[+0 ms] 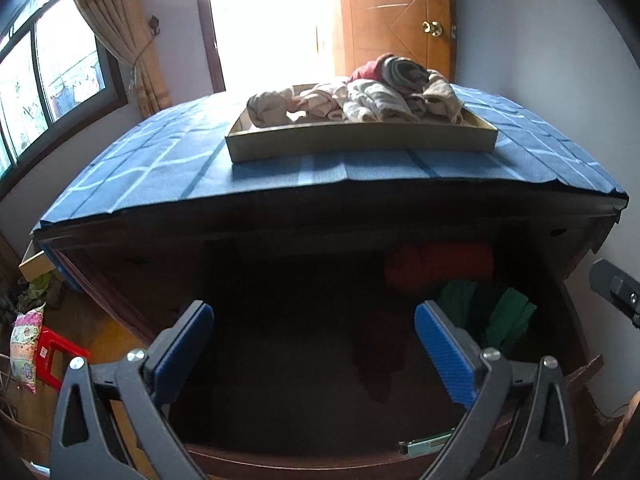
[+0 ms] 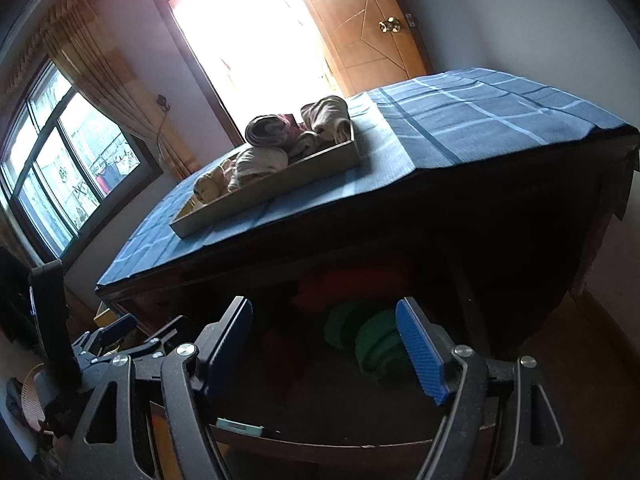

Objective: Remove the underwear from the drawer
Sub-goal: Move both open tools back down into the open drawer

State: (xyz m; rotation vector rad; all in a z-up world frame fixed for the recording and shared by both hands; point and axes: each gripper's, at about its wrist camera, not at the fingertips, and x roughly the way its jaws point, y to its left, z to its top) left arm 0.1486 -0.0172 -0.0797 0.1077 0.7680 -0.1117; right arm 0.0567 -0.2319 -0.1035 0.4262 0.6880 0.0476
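Note:
The dark wooden drawer is pulled open under the table. Inside lie a rolled red garment, green underwear and a dark red piece. My left gripper is open and empty above the drawer's dark middle. My right gripper is open and empty, just in front of the green underwear and the red roll. The left gripper also shows at the lower left of the right wrist view.
A shallow cardboard tray with several rolled beige, grey and red garments stands on the blue checked tablecloth. A wooden door is behind, a window at left, a red stool on the floor.

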